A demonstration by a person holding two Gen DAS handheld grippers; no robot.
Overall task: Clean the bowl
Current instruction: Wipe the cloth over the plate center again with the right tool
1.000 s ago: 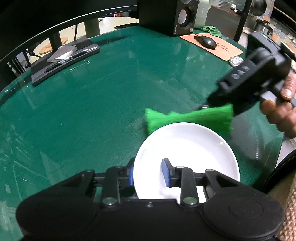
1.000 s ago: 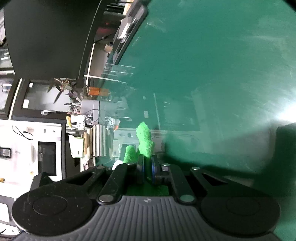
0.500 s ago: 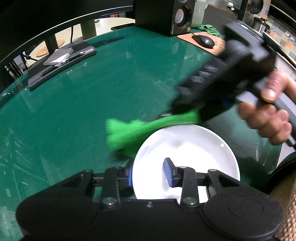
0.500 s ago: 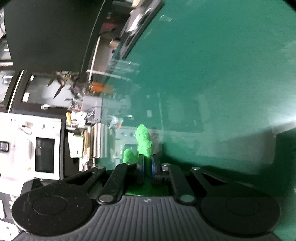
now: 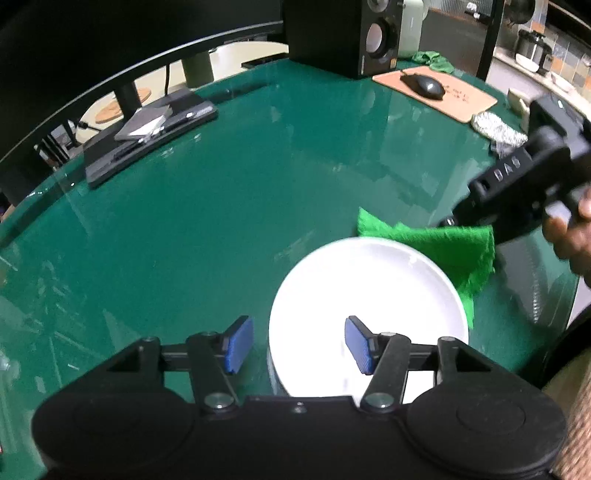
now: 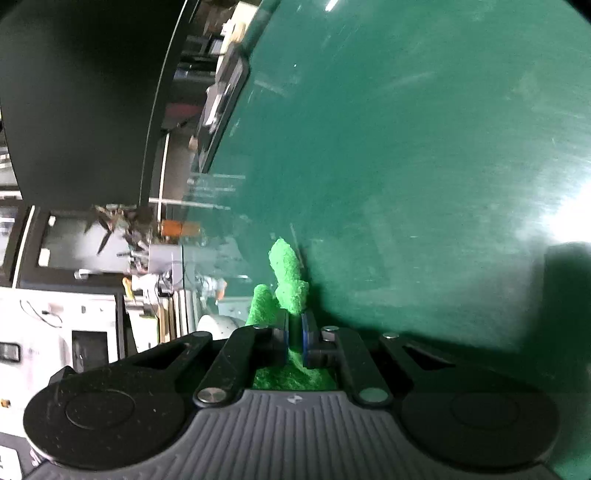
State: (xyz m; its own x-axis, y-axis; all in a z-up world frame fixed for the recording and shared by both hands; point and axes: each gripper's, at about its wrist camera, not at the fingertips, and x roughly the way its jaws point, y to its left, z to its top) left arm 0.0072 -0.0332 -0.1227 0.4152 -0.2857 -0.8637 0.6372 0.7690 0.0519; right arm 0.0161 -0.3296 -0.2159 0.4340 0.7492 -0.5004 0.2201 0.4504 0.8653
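A white bowl (image 5: 369, 295) stands on the green glass table (image 5: 221, 221), close in front of my left gripper (image 5: 299, 345). Its jaws are closing with the bowl's near-left rim between them: the left pad is outside the wall, the right pad inside, and neither touches it. My right gripper (image 6: 294, 325) is shut on a folded green cloth (image 6: 288, 273). In the left wrist view the cloth (image 5: 443, 247) drapes over the bowl's far-right rim, with a hand (image 5: 569, 236) on the right gripper's handle behind it.
Along the far side are a black speaker (image 5: 354, 33), a mouse (image 5: 424, 86) on a tan pad (image 5: 461, 103), a foil ball (image 5: 495, 127) and another green rag (image 5: 432, 61). A black stand (image 5: 147, 133) sits far left. The table edge curves close on the right.
The right gripper swept the cloth left across the bowl's far rim, then back to the right. The left jaws, earlier pinching the bowl's rim, now stand wider, off it.
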